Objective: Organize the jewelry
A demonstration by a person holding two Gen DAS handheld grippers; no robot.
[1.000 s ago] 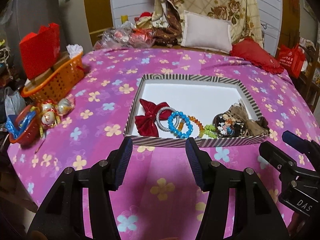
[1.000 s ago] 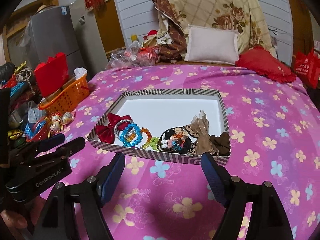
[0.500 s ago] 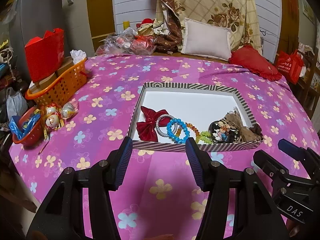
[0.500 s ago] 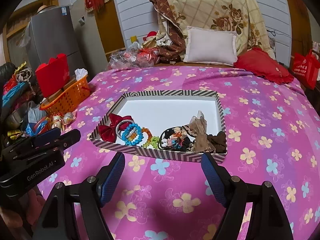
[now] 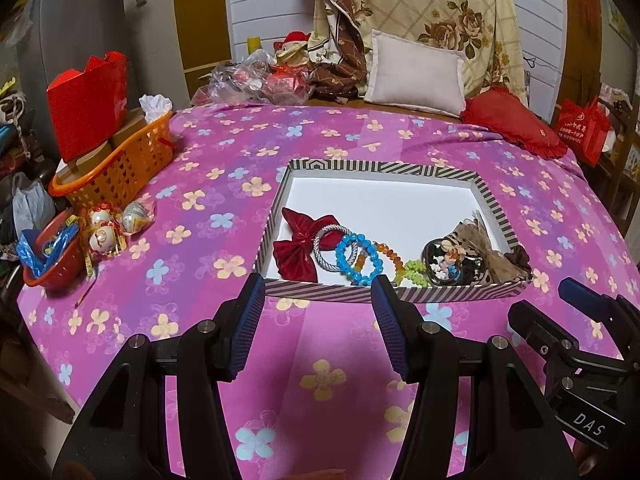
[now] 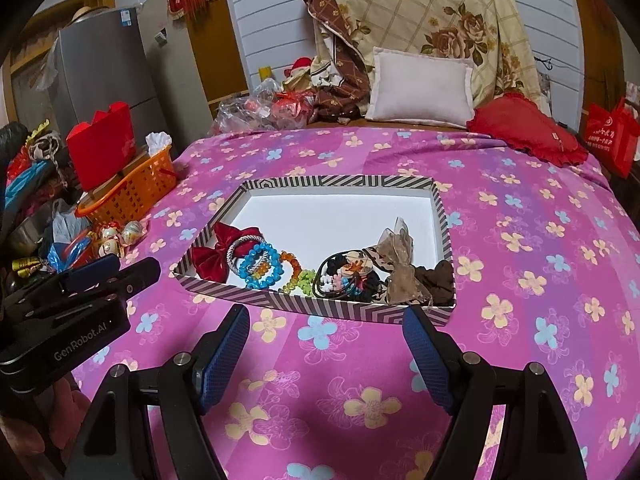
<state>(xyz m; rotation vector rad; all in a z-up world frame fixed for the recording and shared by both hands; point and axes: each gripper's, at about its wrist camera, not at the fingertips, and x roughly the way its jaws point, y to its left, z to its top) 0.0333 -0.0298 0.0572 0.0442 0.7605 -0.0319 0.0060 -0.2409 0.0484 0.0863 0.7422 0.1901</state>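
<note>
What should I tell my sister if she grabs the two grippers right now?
Left gripper: open, empty, in front of the tray.
Right gripper: open, empty, in front of the tray too.
In the tray, bunched along its near edge: red bow, silver ring, blue bracelet, orange beads, green beads, hair ties, tan bow.
Done: jewelry is in the tray.
Left: maybe spread it out; the far half is bare.
</note>
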